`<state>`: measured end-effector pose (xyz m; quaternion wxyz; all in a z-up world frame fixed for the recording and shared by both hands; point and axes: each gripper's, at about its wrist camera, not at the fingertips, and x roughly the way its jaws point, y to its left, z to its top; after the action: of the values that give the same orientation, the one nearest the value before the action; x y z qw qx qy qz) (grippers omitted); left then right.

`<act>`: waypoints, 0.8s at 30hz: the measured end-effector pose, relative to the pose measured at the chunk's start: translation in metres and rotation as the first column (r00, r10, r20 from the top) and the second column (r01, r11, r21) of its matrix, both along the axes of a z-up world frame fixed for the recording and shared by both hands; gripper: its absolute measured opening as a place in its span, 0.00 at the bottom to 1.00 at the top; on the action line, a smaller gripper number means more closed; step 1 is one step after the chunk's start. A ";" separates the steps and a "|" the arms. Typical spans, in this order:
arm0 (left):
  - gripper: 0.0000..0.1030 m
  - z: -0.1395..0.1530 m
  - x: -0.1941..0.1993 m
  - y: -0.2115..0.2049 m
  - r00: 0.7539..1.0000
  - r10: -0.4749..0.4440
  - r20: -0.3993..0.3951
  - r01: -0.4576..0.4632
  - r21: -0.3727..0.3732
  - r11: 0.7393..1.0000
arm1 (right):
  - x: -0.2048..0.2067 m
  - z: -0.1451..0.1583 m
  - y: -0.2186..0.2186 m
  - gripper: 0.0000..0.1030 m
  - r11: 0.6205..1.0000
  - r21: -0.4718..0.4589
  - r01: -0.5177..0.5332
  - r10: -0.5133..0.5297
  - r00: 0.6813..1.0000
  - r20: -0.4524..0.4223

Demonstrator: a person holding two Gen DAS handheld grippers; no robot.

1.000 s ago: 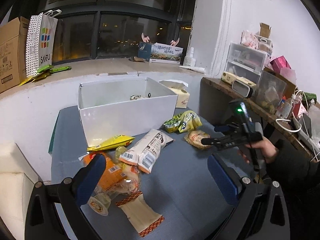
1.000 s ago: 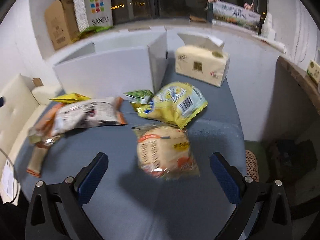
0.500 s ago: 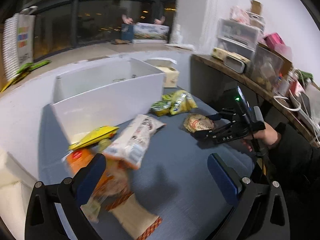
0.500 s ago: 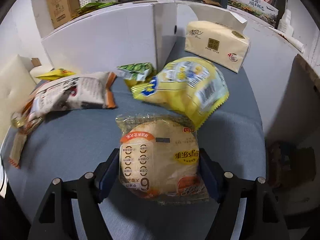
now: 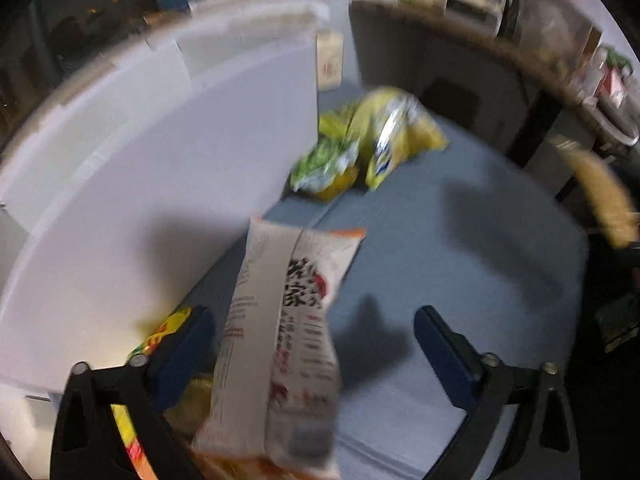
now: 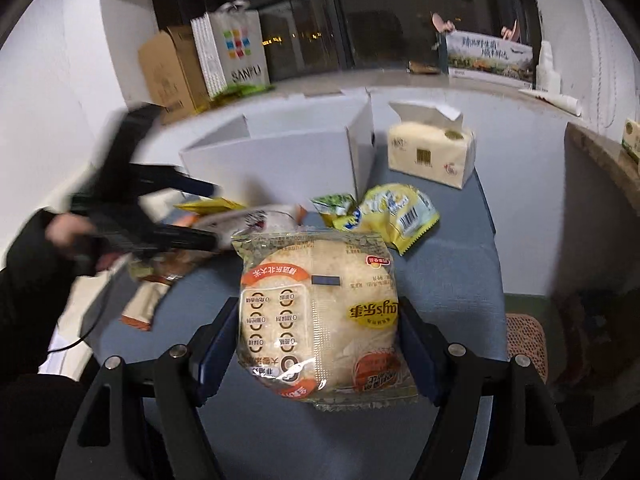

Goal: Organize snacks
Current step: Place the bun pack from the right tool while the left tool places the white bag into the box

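My right gripper (image 6: 320, 340) is shut on a round rice-cracker packet (image 6: 320, 312) and holds it above the blue table (image 6: 460, 272). My left gripper (image 5: 312, 344) is open, its jaws wide either side of a white and orange snack bag (image 5: 288, 320) that lies on other packets beside the white box (image 5: 160, 184). The left gripper also shows in the right wrist view (image 6: 208, 216), low over the snack pile. The white box (image 6: 280, 156) stands open at the back of the table. A yellow bag (image 6: 392, 212) and a green packet (image 6: 334, 204) lie by its corner.
A tissue box (image 6: 432, 156) stands right of the white box. A cardboard box (image 6: 172, 68) and a paper bag (image 6: 232, 52) stand on the window ledge. A wooden shelf (image 5: 520, 60) runs along the right. Small flat packets (image 6: 144, 304) lie at the table's left edge.
My right gripper has closed on the cracker packet and lifted it. My left gripper has moved down and forward to the white and orange bag by the box.
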<state>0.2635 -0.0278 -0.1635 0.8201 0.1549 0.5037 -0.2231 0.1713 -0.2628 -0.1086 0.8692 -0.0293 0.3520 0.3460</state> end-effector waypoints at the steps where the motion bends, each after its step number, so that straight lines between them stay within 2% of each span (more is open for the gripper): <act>1: 0.70 -0.007 0.003 -0.001 1.000 -0.002 -0.013 0.003 0.029 1.000 | 0.000 0.000 -0.001 0.76 1.000 -0.006 -0.004 0.005 1.000 0.006; 2: 0.52 -0.014 0.005 0.000 1.000 0.003 -0.030 -0.002 0.053 0.999 | -0.001 -0.002 0.001 0.76 1.000 -0.016 -0.006 0.006 1.000 0.008; 3: 0.50 -0.016 0.004 0.002 0.999 0.006 -0.038 -0.005 0.042 0.999 | 0.000 -0.004 0.002 0.76 1.000 -0.023 -0.005 0.005 1.000 0.006; 4: 0.41 -0.013 0.001 0.004 1.000 0.011 -0.018 -0.011 0.037 0.999 | 0.001 -0.007 0.001 0.76 1.000 -0.026 -0.003 0.003 1.000 -0.001; 7: 0.37 -0.003 -0.013 0.009 0.999 0.027 0.018 -0.027 -0.009 1.000 | 0.004 -0.013 -0.001 0.76 1.000 -0.008 -0.002 0.002 1.000 -0.024; 12: 0.36 0.038 -0.057 0.024 0.984 0.088 0.155 -0.058 -0.187 0.981 | 0.006 -0.016 0.002 0.76 1.000 0.016 -0.005 0.006 0.999 -0.041; 15: 0.36 0.069 -0.082 0.042 0.956 0.184 0.231 -0.101 -0.328 0.939 | 0.007 -0.011 0.005 0.76 0.998 0.054 -0.013 0.015 0.999 -0.037; 17: 0.36 0.093 -0.096 0.060 0.923 0.264 0.280 -0.130 -0.419 0.899 | 0.010 -0.004 0.009 0.76 0.997 0.077 -0.009 0.011 1.000 -0.027; 19: 0.36 0.116 -0.099 0.079 0.884 0.340 0.320 -0.161 -0.474 0.866 | 0.018 0.004 0.016 0.76 0.995 0.098 0.000 0.001 1.000 -0.020; 22: 0.36 0.143 -0.087 0.101 0.835 0.430 0.344 -0.217 -0.512 0.831 | 0.040 0.026 0.031 0.76 0.990 0.138 0.007 -0.007 1.000 -0.003; 24: 0.36 0.155 -0.066 0.116 0.819 0.482 0.312 -0.258 -0.550 0.794 | 0.062 0.045 0.045 0.76 0.987 0.162 0.018 -0.019 1.000 0.009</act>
<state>0.1977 0.0885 -0.0088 0.9510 -0.1137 0.2553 -0.1319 0.2332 -0.2174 -0.0641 0.8737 0.0428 0.3187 0.3651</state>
